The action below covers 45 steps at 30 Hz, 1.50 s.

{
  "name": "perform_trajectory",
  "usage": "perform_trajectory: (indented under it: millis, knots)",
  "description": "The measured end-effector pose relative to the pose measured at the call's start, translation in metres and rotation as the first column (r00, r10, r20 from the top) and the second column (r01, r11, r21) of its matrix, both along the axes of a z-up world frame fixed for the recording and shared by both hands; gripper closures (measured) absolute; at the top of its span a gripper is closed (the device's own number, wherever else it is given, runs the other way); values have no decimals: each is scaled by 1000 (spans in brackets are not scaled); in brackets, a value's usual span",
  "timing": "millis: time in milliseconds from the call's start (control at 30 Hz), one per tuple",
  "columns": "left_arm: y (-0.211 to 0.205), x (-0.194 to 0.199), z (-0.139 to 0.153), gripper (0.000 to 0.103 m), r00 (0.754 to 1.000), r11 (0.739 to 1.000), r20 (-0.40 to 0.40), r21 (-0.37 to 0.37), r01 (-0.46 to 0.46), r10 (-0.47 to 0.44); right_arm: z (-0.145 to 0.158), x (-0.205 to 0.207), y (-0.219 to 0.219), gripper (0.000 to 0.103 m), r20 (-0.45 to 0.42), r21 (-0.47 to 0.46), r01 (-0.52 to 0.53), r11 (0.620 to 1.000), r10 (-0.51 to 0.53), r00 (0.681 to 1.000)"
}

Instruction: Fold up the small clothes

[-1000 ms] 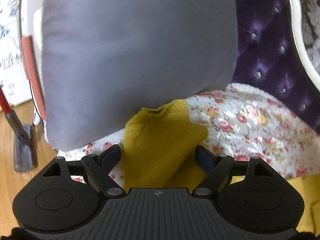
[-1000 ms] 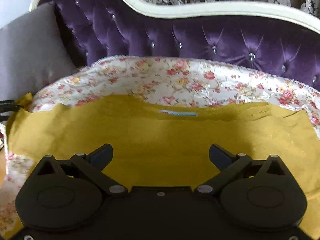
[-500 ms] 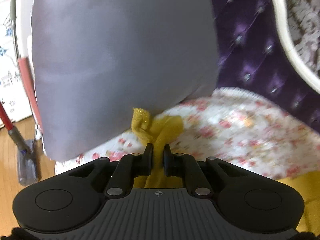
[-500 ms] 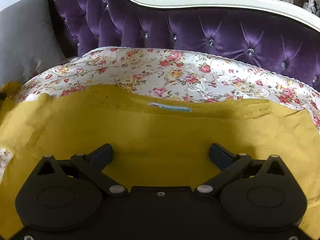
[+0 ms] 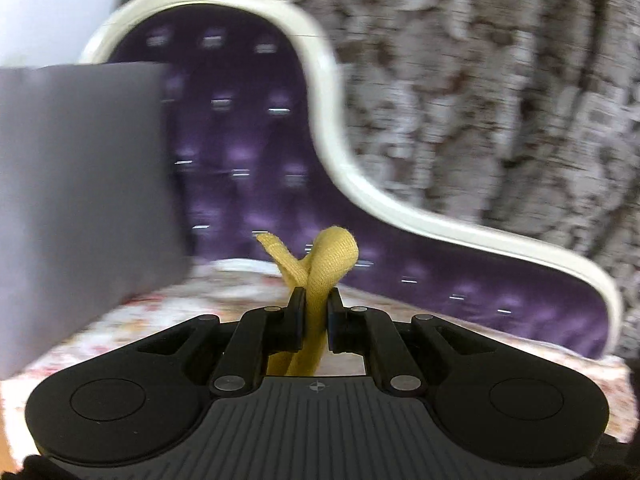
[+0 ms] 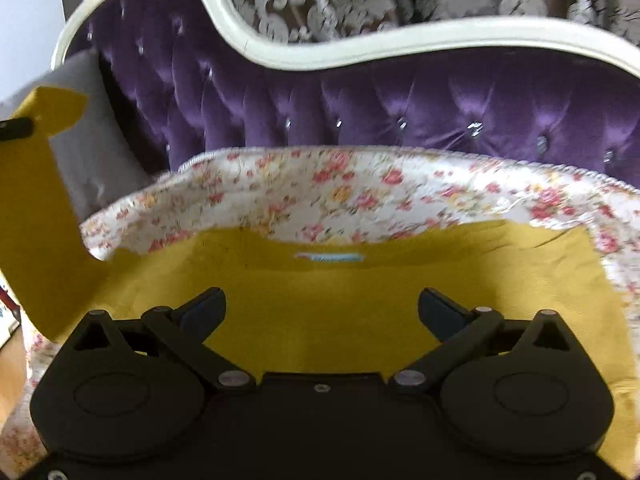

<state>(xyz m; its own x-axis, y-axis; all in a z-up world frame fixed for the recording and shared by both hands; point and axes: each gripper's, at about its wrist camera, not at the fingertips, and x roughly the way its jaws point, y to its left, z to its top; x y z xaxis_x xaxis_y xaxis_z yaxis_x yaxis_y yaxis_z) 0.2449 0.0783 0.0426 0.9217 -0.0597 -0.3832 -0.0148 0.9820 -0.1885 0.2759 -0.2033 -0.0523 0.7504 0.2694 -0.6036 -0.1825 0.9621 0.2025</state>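
My left gripper (image 5: pixel 313 318) pinches the sleeve end of the mustard-yellow knit sweater (image 6: pixel 320 304), lifted at the left of the frame, likely to fold it inward. My right gripper (image 6: pixel 322 314) hovers spread above the body, spread flat on the floral quilted cover (image 6: pixel 360 192) of the purple tufted sofa (image 6: pixel 400 100). The blue neck label (image 6: pixel 330 257) is unreadable.

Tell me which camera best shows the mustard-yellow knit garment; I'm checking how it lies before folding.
The right wrist view: the mustard-yellow knit garment lies spread over the floral cloth, neck label visible, one end lifted at left. The left wrist view shows only a bunched bit pinched in the left claw.
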Motion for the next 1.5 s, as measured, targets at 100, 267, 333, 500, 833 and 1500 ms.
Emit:
perform_trajectory:
  millis: [100,267,333,500,833,1500]
  knots:
    - [-44,7,-3,93,998,998,-5,10,64,-63,12,-16,-18,0,14,21,25,999,-25,1000]
    - [-113,14,-32,93,985,988,-76,-15,151,-152,19,-45,-48,0,10,35,65,997,-66,998]
    - [-137,15,-49,92,976,983,-117,-21,184,-185,18,-56,-60,0,-3,43,89,995,-88,996]
    - [-179,17,-88,88,942,967,-216,-40,253,-255,12,-75,-83,0,-42,59,136,989,-134,990]
    - [-171,-31,-65,27,917,926,-134,-33,376,-377,11,-92,-90,0,-50,71,151,986,-148,988]
    - [-102,-77,-145,23,910,963,-334,22,267,-245,4,-21,-19,42,-53,42,-34,999,37,998]
